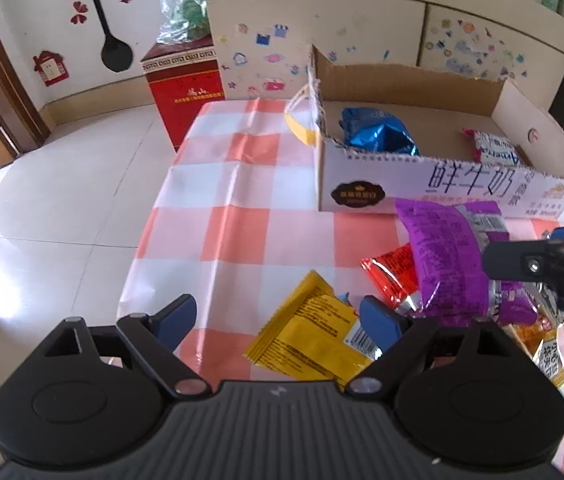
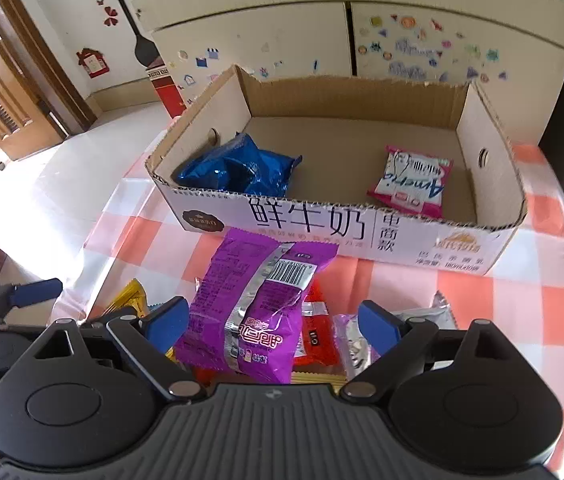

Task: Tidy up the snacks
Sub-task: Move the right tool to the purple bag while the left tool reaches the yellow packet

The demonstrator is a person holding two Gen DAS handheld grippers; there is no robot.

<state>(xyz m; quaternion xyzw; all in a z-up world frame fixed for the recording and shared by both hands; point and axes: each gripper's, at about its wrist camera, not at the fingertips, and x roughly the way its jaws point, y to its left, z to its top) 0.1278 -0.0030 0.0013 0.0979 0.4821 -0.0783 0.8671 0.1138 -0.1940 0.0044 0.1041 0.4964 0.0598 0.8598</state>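
Snack packets lie heaped on the checked tablecloth [image 1: 218, 184] before the cardboard box [image 1: 421, 180]. From the left wrist we note the left gripper [image 1: 278, 318] with jaws apart and nothing between its pads, over a yellow packet [image 1: 309, 336]; a blue packet [image 1: 377, 136] sits inside the box. From the right wrist we note the right gripper [image 2: 276, 322] with jaws wide, a purple packet [image 2: 258, 304] between them; we cannot confirm pad contact. A pink-and-white packet [image 2: 411, 184] lies in the box.
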